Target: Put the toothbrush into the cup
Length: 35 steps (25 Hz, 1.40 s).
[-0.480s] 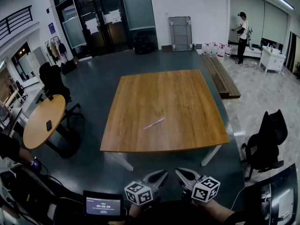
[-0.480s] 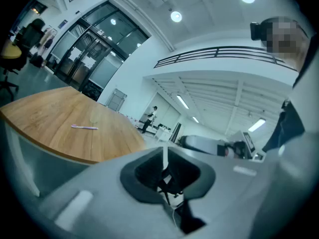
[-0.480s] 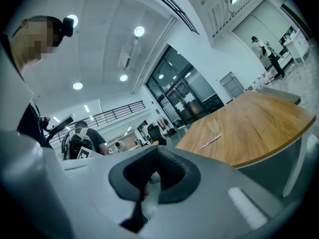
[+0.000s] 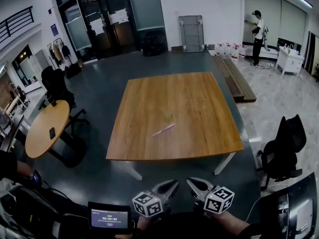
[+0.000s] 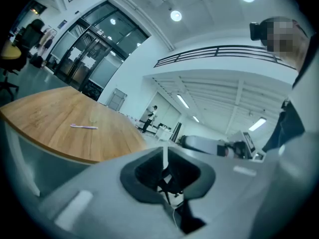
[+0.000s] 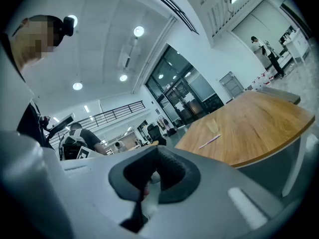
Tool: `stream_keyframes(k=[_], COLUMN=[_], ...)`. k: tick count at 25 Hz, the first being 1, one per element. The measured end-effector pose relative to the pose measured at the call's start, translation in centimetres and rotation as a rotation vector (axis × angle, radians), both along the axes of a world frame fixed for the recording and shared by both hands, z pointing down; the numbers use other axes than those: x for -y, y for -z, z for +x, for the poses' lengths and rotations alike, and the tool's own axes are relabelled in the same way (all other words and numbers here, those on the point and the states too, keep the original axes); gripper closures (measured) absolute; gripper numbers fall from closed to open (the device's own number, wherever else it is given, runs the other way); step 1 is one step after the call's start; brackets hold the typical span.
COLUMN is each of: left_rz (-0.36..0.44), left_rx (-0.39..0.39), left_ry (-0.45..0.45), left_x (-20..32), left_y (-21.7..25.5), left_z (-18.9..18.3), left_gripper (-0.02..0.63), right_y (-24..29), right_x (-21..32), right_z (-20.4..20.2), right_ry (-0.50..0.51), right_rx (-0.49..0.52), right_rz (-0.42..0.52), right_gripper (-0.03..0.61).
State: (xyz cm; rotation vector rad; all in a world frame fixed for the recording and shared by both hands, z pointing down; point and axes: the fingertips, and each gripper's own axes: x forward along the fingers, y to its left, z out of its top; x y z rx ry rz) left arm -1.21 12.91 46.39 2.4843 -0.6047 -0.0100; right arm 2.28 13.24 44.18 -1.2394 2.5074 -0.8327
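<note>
Toothbrush (image 4: 164, 130) lay flat on the table (image 4: 199, 98), near the front edge and well apart from both tongs, at about 12 o'clock from us. What looked like a clear cup (image 6: 213, 125) stood near it on the far side, toward 12 o'clock, though we could not make it out in the head view. We held the left gripper (image 4: 172, 184) and right gripper (image 4: 192, 182) low before us, short of the table, each with its jaws together on nothing. We judged the task unstarted, the reach being the step in hand. Next, one gripper needed to part its jaws, go forward and close across the thin handle.
</note>
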Motion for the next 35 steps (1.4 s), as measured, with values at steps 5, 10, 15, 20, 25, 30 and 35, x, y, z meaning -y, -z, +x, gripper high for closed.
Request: stream_keyframes(k=[5,10,15,20,25,30,35], left_rz=[0.018,-0.007,-0.01,-0.044,-0.058,-0.028,0.063], left_rx=[-0.007,-0.021,-0.011,0.024,0.039,0.054,0.114], left_ry=[0.018,0.049,0.086,0.149,0.2,0.177,0.128], left_x=[0.1,-0.2,-0.3,-0.4,2.1,6.9,12.8], left_y=[0.2,0.1,0.0,-0.8,-1.5,-2.0,-2.1], left_z=[1.1,3.1,4.6,3.7,2.0,0.5,-1.3], left_gripper=[0.586,0.586,0.586,0.586,0.586,0.586,0.581], right_y=[0.8,0.8,0.6,-0.6,-1.3,-1.5,-2.1], right_x=[-0.2,-0.5,-0.3,0.6,2.9,8.3,14.5], right_z=[1.5,3.9,5.5,5.8,4.6,3.0,0.5], right_ry=[0.009,0.021,0.056,0.088,0.123,0.119,0.163], right_rx=[-0.002,-0.005,0.01,0.037,0.041,-0.003,-0.17], right_rz=[0.047,0.031,0.025,-0.011,-0.032,-0.041,-0.007], right_gripper=[0.572,0.572,0.572,0.571,0.571,0.566,0.554])
